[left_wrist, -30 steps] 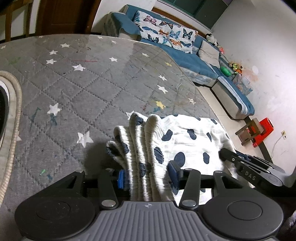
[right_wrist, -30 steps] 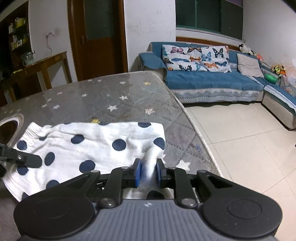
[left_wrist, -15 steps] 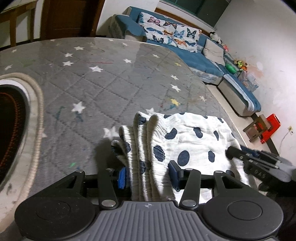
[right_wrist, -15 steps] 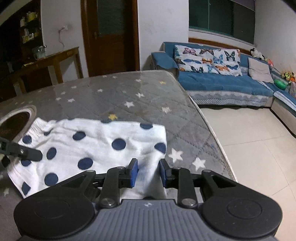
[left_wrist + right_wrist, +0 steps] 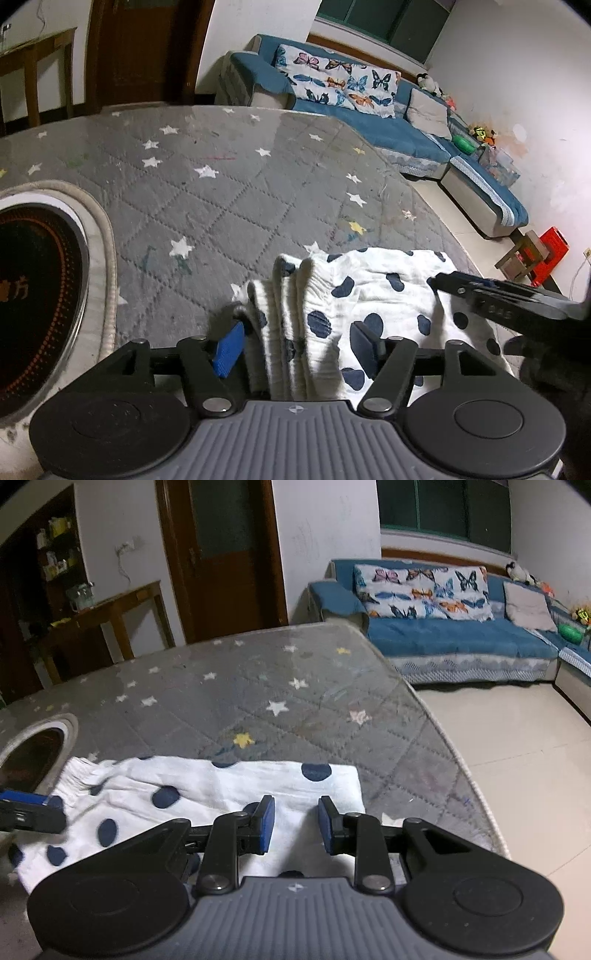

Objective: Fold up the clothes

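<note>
A white garment with dark blue dots lies folded on the grey star-patterned table. Its gathered waistband end lies between the fingers of my left gripper, which is open around it. In the right wrist view the garment lies flat, and my right gripper is open over its right end, pads apart, cloth lying between them. The right gripper's fingers show in the left wrist view, over the garment's far end.
A round inset hob with a pale rim is set into the table at the left. The table's curved edge runs close on the right, floor beyond. A blue sofa and a wooden side table stand behind.
The right gripper has opened and let go of the garment's end. The left gripper's jaws have spread wider and both grippers have drawn back a little.
</note>
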